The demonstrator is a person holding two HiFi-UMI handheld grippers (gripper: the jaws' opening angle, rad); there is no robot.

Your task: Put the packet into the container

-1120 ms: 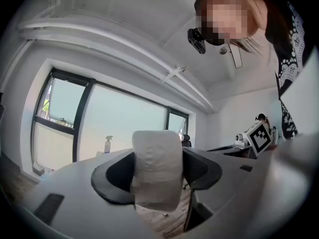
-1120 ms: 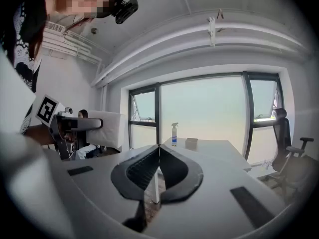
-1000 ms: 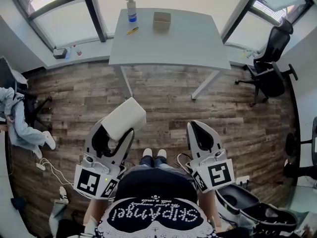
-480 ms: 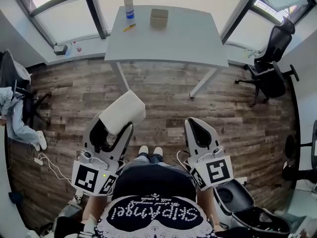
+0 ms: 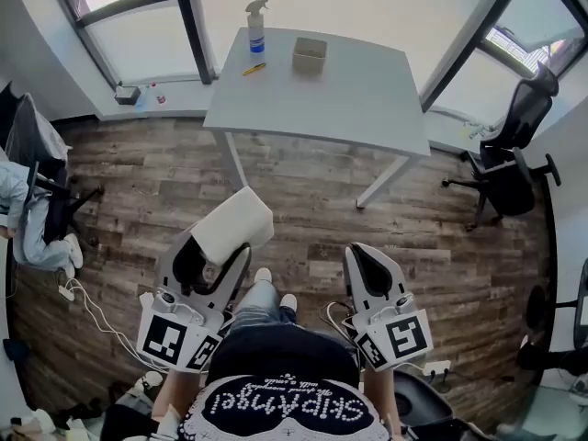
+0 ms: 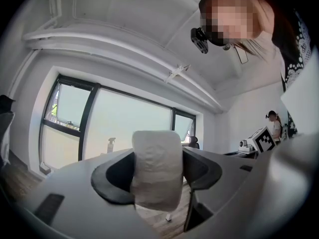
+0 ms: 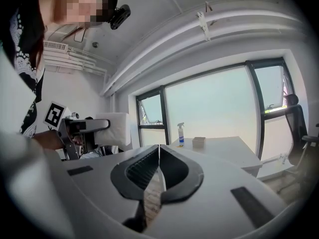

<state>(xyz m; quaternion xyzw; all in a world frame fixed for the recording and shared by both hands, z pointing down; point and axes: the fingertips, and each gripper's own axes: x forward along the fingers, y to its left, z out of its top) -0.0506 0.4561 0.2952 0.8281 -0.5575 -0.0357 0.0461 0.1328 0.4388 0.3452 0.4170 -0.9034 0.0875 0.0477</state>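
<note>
A white, soft packet (image 5: 234, 225) sticks up from my left gripper (image 5: 226, 244), which is shut on it and held low in front of the person. In the left gripper view the packet (image 6: 157, 169) fills the gap between the dark pads. The container (image 5: 310, 55) is a small tan open box on the far grey table (image 5: 367, 99); in the right gripper view the container (image 7: 199, 142) is small and distant. My right gripper (image 5: 357, 252) is shut with its tips touching and nothing between them, and the right gripper (image 7: 159, 152) points toward the table.
A spray bottle (image 5: 256, 28) and a yellow pen (image 5: 254, 68) lie on the table left of the container. Wood floor separates me from the table. A black office chair (image 5: 510, 159) stands to the right, and a chair draped with clothes (image 5: 37, 182) to the left.
The head view has shifted, and the table now sits a little lower and further right in the picture. Both grippers keep their pose, the left still on the packet.
</note>
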